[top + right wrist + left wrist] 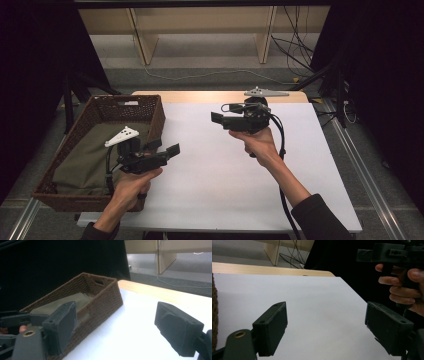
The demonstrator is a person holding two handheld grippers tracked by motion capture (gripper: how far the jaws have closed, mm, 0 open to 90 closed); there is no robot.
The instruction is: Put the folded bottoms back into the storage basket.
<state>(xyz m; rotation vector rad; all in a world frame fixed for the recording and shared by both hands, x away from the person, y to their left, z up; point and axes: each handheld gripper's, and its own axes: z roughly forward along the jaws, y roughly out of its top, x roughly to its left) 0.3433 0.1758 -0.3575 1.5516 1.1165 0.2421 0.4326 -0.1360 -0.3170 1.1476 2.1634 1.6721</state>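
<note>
Over the white table top (225, 170), near its left side, a hand holds my left gripper (165, 148), which points right. Its jaws stand open over bare white surface with nothing between them (325, 315). My right gripper (220, 114) is held above the far middle of the table and points left toward a brown woven basket (125, 97). It is open too and holds nothing (116, 315). A folded olive green cloth (85, 160) lies inside the basket (105, 302), and the same cloth (67, 301) covers its bottom.
The basket fills the table's left edge and overhangs its front corner. A bare wooden strip (200, 96) runs along the table's far edge. Beyond it stand wooden shelf legs (142, 40) and loose cables (295, 50) on the floor. Dark curtains close both sides.
</note>
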